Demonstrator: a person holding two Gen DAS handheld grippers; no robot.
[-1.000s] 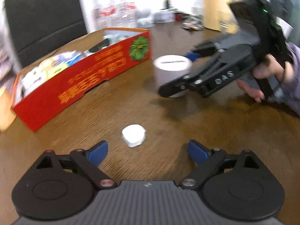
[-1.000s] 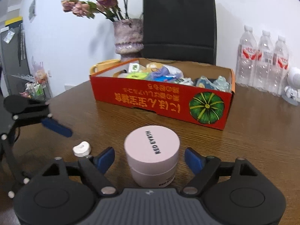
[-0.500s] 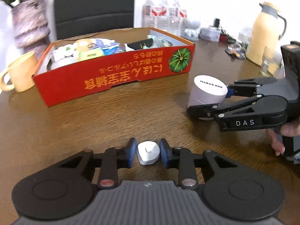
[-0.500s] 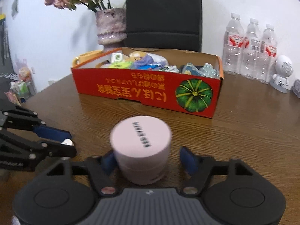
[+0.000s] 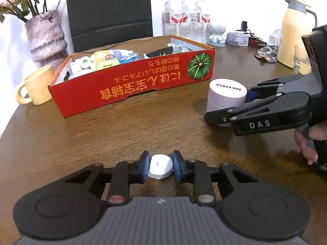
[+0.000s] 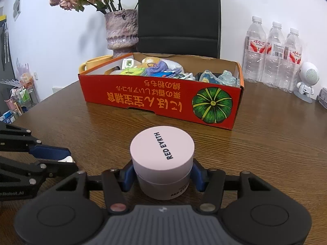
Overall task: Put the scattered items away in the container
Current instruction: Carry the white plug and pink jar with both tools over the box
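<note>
I am holding both items clamped at table [image 5: 102, 138] level, and the coming move is turning on one relation: the red box [image 6: 163, 100] is lying straight ahead of both sets of fingers, its long printed wall facing me and its open top above the level of the two loads. The left gripper [image 5: 160, 168] is gripping the small white cap [image 5: 160, 166] between its blue pads, the cap sitting flat with its longer side running across the gap. The right gripper [image 6: 162, 175] is squeezing the pink jar [image 6: 162, 161] at its lower body, the jar standing upright with the lid lettering facing up. In the left wrist view the jar [image 5: 225, 95] is sitting just beside the box's pumpkin corner, so I am judging the right hand to be the nearer one; the cap is lying well back from the front wall. I am expecting both loads to need lifting over that wall before release. Whether either item is resting on the table or is raised just off it, I cannot tell. The box interior is crowded with packets and small goods, and free floor space there is hard to make out. The cap is mostly hidden behind the left fingers [image 6: 49, 152] in the right wrist view, and my right hand is being cut off at the frame edge
</note>
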